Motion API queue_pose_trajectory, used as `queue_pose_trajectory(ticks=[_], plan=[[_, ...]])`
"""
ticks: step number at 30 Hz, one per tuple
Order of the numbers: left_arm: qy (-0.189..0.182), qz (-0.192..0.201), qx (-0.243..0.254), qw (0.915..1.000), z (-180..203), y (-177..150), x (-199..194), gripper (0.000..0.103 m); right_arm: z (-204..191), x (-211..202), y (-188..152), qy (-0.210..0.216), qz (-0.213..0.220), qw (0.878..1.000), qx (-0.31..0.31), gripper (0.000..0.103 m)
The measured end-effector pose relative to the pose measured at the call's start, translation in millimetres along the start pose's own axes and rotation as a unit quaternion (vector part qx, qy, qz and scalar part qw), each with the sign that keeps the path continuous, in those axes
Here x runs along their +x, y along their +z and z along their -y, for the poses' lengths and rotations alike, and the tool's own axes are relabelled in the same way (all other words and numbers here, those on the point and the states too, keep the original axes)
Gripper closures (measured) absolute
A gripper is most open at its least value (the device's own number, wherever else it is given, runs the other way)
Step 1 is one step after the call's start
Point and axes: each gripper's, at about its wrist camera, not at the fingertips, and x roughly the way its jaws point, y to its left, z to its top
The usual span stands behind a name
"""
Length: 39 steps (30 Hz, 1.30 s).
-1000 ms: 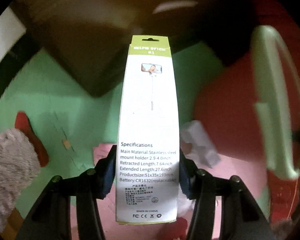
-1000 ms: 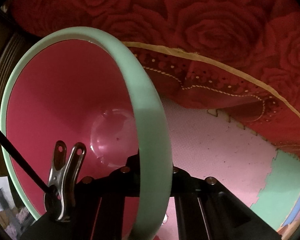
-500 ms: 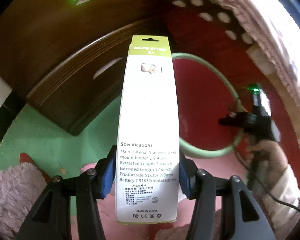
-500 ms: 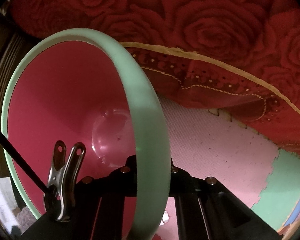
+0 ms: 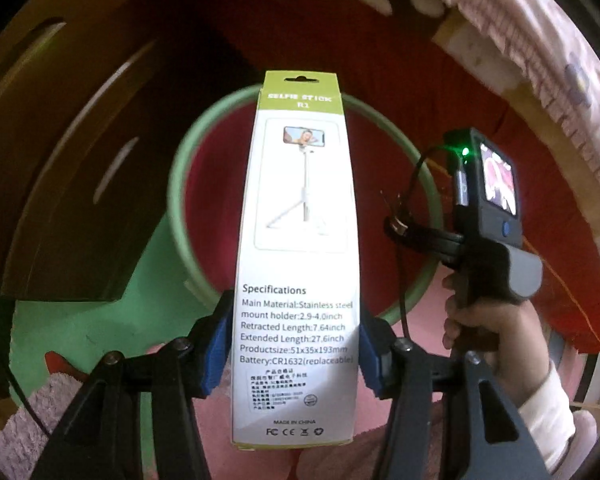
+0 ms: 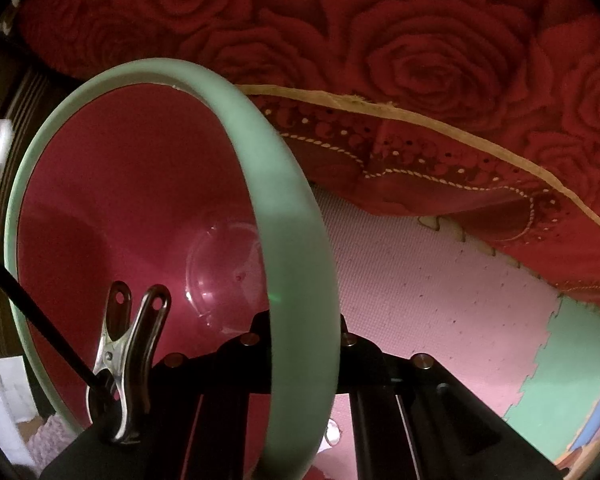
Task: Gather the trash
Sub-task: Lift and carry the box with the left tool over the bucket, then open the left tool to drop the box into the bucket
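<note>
Floor of foam mats (image 5: 80,320), green and pink, under dim light; red rose-print cloth (image 6: 400,60) hanging at twelve o'clock in the right wrist view, its trimmed edge down over the pink mat. Dark wooden furniture (image 5: 60,180) at nine to ten o'clock in the left wrist view, fluffy pink rug (image 5: 32,412) at seven.

At centre, left hand-held gripper (image 5: 292,350) pinching a white-and-green selfie-stick box (image 5: 298,240) by its lower part, blue pads (image 5: 218,350) pressed on both narrow sides, box upright along the fingers. Behind the box, bin (image 5: 180,216) with red inside and pale green rim, mouth facing the camera, box top overlapping the rim at twelve o'clock.

At three o'clock, right hand-held gripper (image 6: 304,332) clamped tight on the bin rim, held by a hand (image 5: 496,328) in a pale sleeve; small screen and green light on its back. In its own view, rim arching from six to eleven o'clock, clear round piece lying at the bin's bottom, metal clip (image 6: 128,364) with black cable at seven o'clock.
</note>
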Motion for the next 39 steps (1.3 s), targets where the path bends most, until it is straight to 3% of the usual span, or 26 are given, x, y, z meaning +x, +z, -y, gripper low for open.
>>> queue_pose_trajectory(ticks=[4, 11, 39], plan=[[0.017, -0.017, 0.015, 0.9996, 8, 7, 14, 0.046, 2, 0, 0, 0.002, -0.001, 1.0, 0.001, 0.094], [0.019, -0.04, -0.006, 0.999, 1, 15, 33, 0.044, 6, 2, 1, 0.004, -0.002, 1.0, 0.004, 0.094], [0.053, -0.009, 0.0, 0.9986, -11, -9, 34, 0.04, 6, 9, 0, 0.004, -0.003, 1.0, 0.005, 0.094]])
